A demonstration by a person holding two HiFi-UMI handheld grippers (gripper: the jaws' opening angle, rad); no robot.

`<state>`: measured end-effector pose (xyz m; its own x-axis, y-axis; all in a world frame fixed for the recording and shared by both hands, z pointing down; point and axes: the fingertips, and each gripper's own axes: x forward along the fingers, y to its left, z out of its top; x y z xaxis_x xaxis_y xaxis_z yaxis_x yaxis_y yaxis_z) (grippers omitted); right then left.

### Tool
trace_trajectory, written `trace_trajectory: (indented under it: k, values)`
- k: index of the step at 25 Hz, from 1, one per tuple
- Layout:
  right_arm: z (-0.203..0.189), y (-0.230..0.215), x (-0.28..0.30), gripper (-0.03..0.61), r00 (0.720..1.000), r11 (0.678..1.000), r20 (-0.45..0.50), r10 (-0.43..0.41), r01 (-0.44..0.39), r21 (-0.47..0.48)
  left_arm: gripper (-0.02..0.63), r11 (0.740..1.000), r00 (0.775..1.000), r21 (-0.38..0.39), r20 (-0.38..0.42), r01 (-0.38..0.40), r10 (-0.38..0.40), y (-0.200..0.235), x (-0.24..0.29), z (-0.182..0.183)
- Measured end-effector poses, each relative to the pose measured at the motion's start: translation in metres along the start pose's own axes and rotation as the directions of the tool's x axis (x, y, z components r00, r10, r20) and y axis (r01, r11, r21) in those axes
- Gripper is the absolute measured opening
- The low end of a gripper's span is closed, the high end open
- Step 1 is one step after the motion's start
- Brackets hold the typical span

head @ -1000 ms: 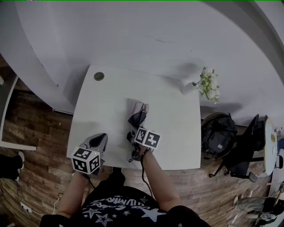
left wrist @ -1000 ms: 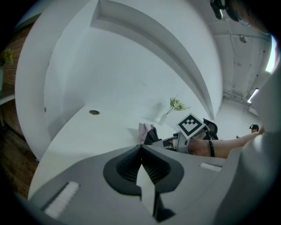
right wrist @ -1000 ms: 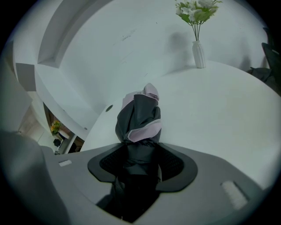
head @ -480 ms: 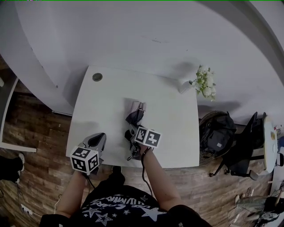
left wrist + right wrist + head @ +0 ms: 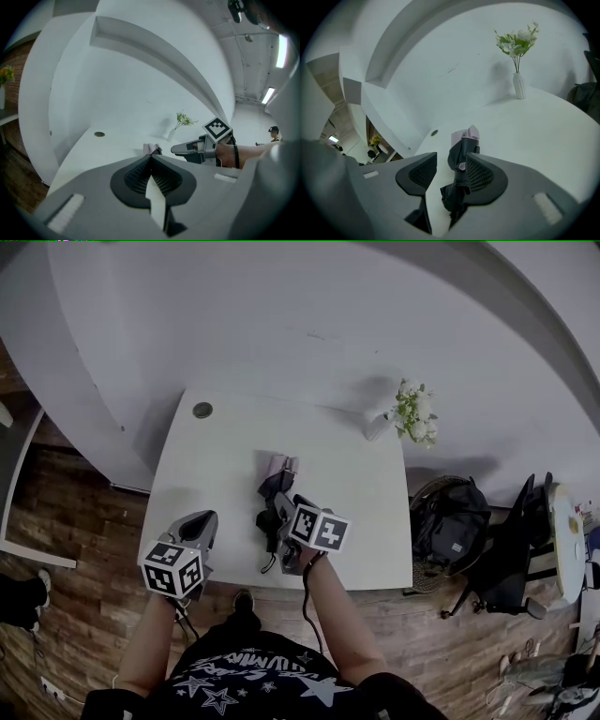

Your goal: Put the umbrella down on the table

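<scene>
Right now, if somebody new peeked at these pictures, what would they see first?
Probably the dark folded umbrella with a pink end, lying in the middle of the white table. It lies between the jaws of the right hand-held gripper, which are closing but not gripping it. Next come the white flowers in a vase at the table's far right corner.

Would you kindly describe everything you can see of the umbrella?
The umbrella is a short, folded one of dark, crumpled fabric, with a pale pink part at its far end and a thin strap loop at its near end. It appears to lie flat on the white table, pointing away from the person toward the wall. It shows between the jaws of the right gripper, which are closing, but one pad stands clear of it, so it is not clamped.
</scene>
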<state>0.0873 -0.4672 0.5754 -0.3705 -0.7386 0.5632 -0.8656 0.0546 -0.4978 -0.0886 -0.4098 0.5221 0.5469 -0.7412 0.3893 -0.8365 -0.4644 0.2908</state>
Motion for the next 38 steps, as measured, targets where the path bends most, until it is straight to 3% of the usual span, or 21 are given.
trace_trajectory:
  k: [6, 10, 19, 38]
  values:
    - [0.023, 0.027, -0.04, 0.083, 0.985, 0.994, 0.134, 0.108, -0.108, -0.008, 0.003, 1.0, 0.999, 0.023, 0.035, -0.004, 0.003, -0.018, -0.017, 0.006]
    - [0.032, 0.037, -0.069, 0.015, 0.975, 0.993, 0.189, 0.114, -0.106, -0.054, 0.003, 0.999, 0.999, 0.036, 0.044, 0.003, -0.004, -0.033, -0.027, 0.006]
    - [0.018, 0.033, -0.121, 0.014, 0.958, 0.988, 0.247, 0.146, -0.129, -0.082, 0.003, 0.999, 0.997, 0.054, 0.08, 0.006, -0.01, -0.067, -0.055, 0.0]
    - [-0.057, 0.013, -0.206, 0.014, 0.965, 0.983, 0.21, 0.157, -0.132, -0.128, 0.003, 0.999, 0.996, 0.039, 0.085, 0.01, -0.014, -0.132, -0.108, -0.051]
